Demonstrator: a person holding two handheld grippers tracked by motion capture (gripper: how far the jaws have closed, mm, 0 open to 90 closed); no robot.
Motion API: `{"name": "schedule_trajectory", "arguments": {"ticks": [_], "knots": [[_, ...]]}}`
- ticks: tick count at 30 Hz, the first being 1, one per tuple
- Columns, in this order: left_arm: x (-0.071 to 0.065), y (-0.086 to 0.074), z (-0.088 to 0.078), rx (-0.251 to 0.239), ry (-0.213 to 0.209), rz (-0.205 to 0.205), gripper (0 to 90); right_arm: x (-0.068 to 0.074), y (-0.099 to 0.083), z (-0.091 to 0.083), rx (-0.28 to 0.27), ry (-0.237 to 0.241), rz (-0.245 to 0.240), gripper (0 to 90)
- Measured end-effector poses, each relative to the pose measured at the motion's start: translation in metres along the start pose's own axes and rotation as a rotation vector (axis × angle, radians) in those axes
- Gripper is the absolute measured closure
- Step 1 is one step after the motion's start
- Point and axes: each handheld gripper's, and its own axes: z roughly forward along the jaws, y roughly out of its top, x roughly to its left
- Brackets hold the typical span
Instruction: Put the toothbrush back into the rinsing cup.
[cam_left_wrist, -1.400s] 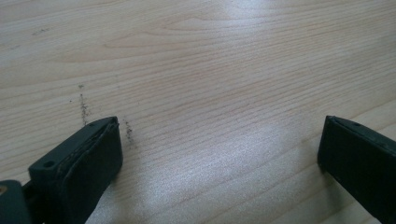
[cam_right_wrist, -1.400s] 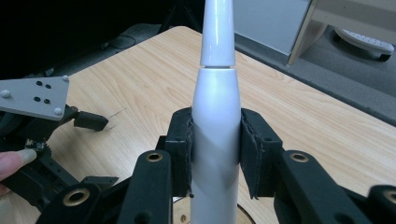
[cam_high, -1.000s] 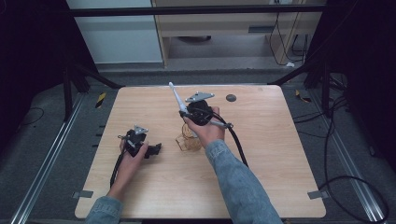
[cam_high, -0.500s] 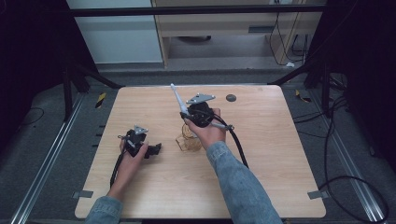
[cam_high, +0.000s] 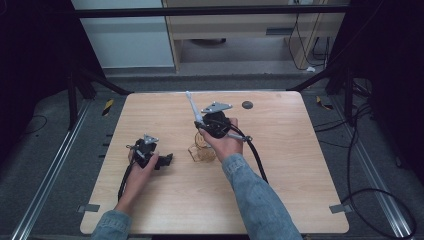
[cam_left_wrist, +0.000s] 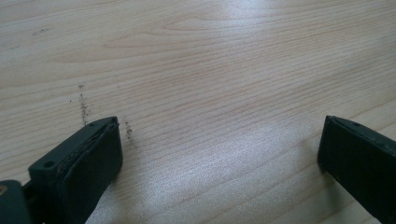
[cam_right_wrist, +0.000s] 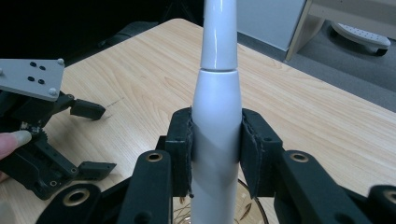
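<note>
The left gripper (cam_high: 161, 161) rests low on the pale wood-grain worktop (cam_high: 300, 170), nearest the person. Its fingers (cam_left_wrist: 84, 158) stand wide apart with bare wood between them and nothing held.

Farther in, just beside the right hand, a clear amber glass cup (cam_high: 201, 152) stands on the worktop. In the right gripper view its rim (cam_right_wrist: 254, 212) shows directly below the gripped object. Whether it holds anything cannot be told.

The right gripper (cam_right_wrist: 215, 154) is raised above the cup, its fingers (cam_right_wrist: 183, 149) closed tight on the smooth white plastic handle of an electric toothbrush (cam_right_wrist: 217, 116). The handle stands near upright between the pads. From the high view the toothbrush (cam_high: 192, 107) leans away toward the far edge.

Handling judgement:
- The body appears rigid and light to moderate in weight.
- The glossy rounded surface is likely slippery; it may rotate or slide between flat pads.
- The wider lower section, where it is now held, offers the best hold; the narrow neck above the seam looks weaker.
- The glass cup is probably fragile and easily tipped by a tall item.

A small dark round disc (cam_high: 247, 105) lies near the far edge.
</note>
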Motion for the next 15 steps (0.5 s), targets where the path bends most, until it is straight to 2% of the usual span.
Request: {"name": "schedule_trajectory", "arguments": {"ticks": [15], "knots": [[0.0,0.0,0.0,0.0,0.0,0.0,0.0,0.0034,-0.0061,0.0018,0.004,-0.008,-0.005,66.8]]}}
